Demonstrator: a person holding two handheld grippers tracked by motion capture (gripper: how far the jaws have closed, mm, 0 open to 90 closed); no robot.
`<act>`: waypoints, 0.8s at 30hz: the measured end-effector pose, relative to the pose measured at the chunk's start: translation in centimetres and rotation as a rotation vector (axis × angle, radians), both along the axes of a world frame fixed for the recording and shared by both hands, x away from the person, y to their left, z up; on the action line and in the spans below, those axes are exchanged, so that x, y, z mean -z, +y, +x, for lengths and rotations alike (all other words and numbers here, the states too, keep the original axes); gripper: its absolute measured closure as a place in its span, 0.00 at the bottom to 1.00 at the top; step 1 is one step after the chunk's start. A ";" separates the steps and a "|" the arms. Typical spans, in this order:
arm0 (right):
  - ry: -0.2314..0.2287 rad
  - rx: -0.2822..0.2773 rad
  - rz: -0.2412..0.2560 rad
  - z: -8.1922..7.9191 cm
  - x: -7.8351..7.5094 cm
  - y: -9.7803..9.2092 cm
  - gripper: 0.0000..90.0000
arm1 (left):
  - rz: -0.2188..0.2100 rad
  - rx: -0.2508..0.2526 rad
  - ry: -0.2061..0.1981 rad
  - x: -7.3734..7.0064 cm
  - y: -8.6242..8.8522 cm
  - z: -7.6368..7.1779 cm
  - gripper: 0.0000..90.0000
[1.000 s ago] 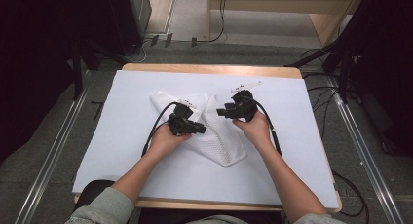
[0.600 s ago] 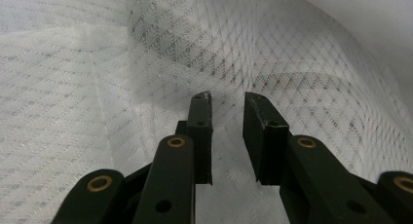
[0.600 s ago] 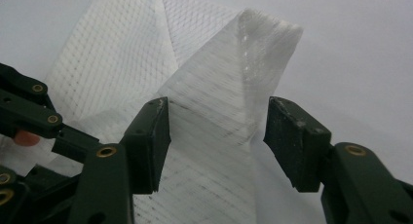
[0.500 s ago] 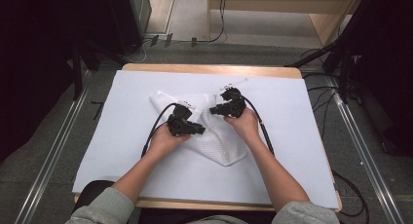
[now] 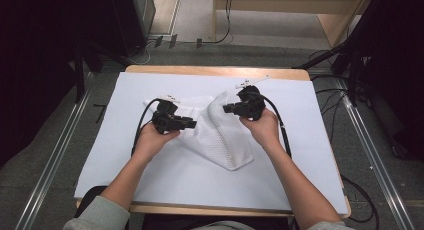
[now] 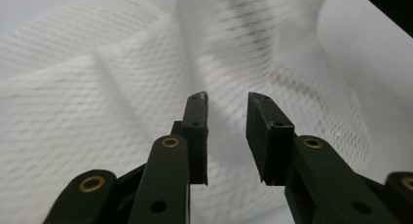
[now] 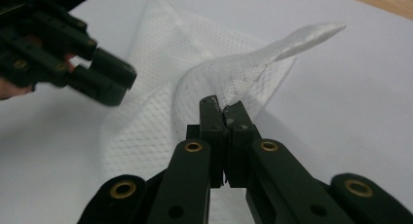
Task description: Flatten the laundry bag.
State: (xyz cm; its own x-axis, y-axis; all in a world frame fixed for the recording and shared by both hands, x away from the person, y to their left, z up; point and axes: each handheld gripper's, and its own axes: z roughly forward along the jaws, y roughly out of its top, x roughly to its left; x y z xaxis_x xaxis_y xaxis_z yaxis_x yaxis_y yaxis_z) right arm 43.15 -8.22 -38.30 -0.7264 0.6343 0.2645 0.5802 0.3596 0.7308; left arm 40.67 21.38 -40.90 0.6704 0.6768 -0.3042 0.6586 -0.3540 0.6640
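**Mesh cloth pinched at its far right corner, left jaws parted above it**

Lying on the white sheet [image 5: 125, 180] spread over the wooden table [image 5: 210, 70]: a white mesh cloth [image 5: 220, 140], crumpled, near the middle of the sheet and nearer its far edge, with one pointed end reaching toward the near edge. Clamped on a raised fold of that cloth at its far right part: the right gripper [image 5: 227, 109], jaws closed tight on the fabric, which curls up and away from the tips in the right gripper view [image 7: 229, 78]. Held just over the cloth's left half: the left gripper [image 5: 194, 124], jaws narrowly parted with nothing between them, mesh folds [image 6: 97, 102] directly ahead of the tips in the left gripper view. Seen blurred at the upper left of the right gripper view: the left gripper [image 7: 109, 87] again, near the lifted fold but apart from it. Trailing from each gripper back along the forearms: a black cable [image 5: 137, 132]. Beyond the table's far edge: grey floor with loose cables [image 5: 200, 37] and a wooden frame [image 5: 300, 5]. Along both sides: metal rails [image 5: 55, 155]. Nothing lying between either gripper and the cloth.
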 end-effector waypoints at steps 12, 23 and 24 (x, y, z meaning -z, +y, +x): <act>-0.041 -0.097 0.032 -4.7 -0.4 1.6 1.00 | -0.002 -0.121 0.007 -0.5 4.3 0.6 0.77; -0.032 -0.179 0.034 -7.7 1.2 3.7 1.00 | -0.010 -0.166 0.011 -0.4 6.2 0.3 0.74; -0.021 -0.190 0.034 -8.0 1.7 4.0 1.00 | -0.011 -0.170 0.012 -0.4 6.3 0.3 0.73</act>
